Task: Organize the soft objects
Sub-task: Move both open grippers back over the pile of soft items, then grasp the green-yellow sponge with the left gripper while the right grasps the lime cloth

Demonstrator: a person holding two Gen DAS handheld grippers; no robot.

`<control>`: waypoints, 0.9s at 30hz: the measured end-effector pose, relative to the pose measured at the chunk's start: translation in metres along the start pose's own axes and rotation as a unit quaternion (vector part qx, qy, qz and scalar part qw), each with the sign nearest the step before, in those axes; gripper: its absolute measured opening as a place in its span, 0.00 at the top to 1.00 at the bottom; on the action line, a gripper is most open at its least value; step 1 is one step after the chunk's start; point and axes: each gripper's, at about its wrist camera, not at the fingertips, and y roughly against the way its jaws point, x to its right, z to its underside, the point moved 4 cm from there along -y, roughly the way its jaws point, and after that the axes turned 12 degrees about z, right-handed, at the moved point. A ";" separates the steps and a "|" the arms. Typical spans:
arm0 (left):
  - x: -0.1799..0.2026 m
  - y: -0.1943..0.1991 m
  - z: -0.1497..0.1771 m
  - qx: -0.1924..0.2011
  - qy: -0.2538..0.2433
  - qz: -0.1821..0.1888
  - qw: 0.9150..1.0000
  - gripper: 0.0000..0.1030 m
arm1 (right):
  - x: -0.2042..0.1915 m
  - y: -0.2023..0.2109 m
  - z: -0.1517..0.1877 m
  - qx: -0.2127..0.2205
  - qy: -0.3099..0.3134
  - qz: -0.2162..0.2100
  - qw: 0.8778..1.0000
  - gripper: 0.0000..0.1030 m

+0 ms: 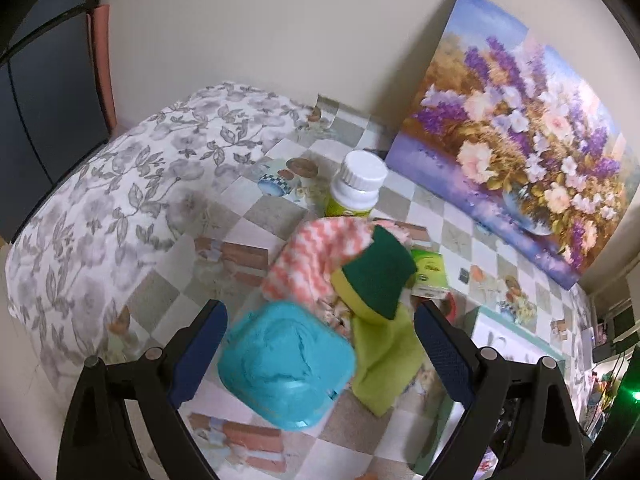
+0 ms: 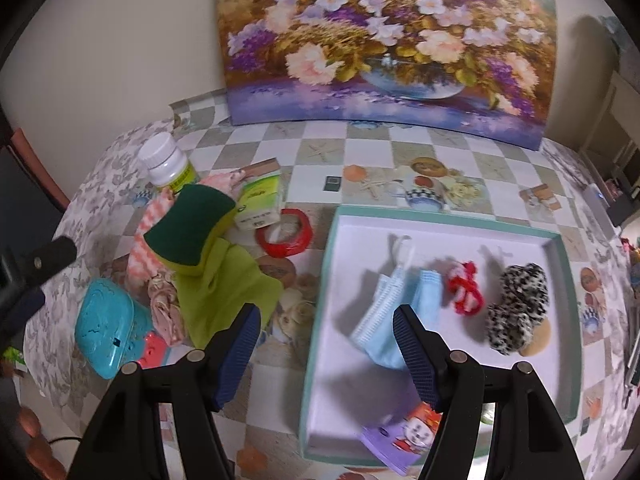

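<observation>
My left gripper is open and empty, its jaws spread above a turquoise plastic case. Past it lies a pile: a green-and-yellow sponge on a lime green cloth, and a pink-and-white knitted cloth. My right gripper is open and empty, over the left rim of a white tray. In the tray lie a blue face mask, a red-and-white yarn piece, a black-and-white fluffy item and a small purple packet. The pile also shows in the right wrist view.
A white-capped bottle, a green carton and a red ring stand by the pile. A flower painting leans on the wall behind. A floral pillow lies at the left. The checkered tablecloth covers the table.
</observation>
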 end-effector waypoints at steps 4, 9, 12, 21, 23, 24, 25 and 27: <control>-0.011 -0.021 -0.015 -0.051 -0.009 0.000 0.999 0.08 | -0.014 -0.016 -0.004 -0.017 0.010 -0.012 1.000 0.30; -0.017 -0.044 -0.030 -0.097 -0.022 -0.002 0.995 0.08 | -0.025 -0.033 -0.012 -0.030 0.020 -0.016 0.999 0.30; -0.015 -0.057 -0.038 -0.119 -0.031 -0.004 0.992 0.08 | -0.025 -0.045 -0.016 -0.043 0.014 -0.018 0.999 0.30; 0.002 -0.098 -0.044 -0.178 -0.043 0.003 0.983 0.08 | -0.014 -0.072 -0.028 -0.092 0.004 -0.016 0.996 0.30; 0.006 -0.104 -0.043 -0.186 -0.049 0.002 0.981 0.08 | -0.009 -0.075 -0.032 -0.100 -0.004 -0.014 0.995 0.30; 0.010 -0.107 -0.042 -0.190 -0.057 0.000 0.980 0.08 | -0.006 -0.076 -0.034 -0.103 -0.008 -0.013 0.995 0.30; 0.013 -0.110 -0.040 -0.194 -0.065 -0.004 0.979 0.08 | -0.002 -0.076 -0.037 -0.104 -0.014 -0.012 0.994 0.30; 0.019 -0.115 -0.037 -0.201 -0.080 -0.008 0.976 0.08 | 0.005 -0.076 -0.042 -0.104 -0.025 -0.007 0.994 0.30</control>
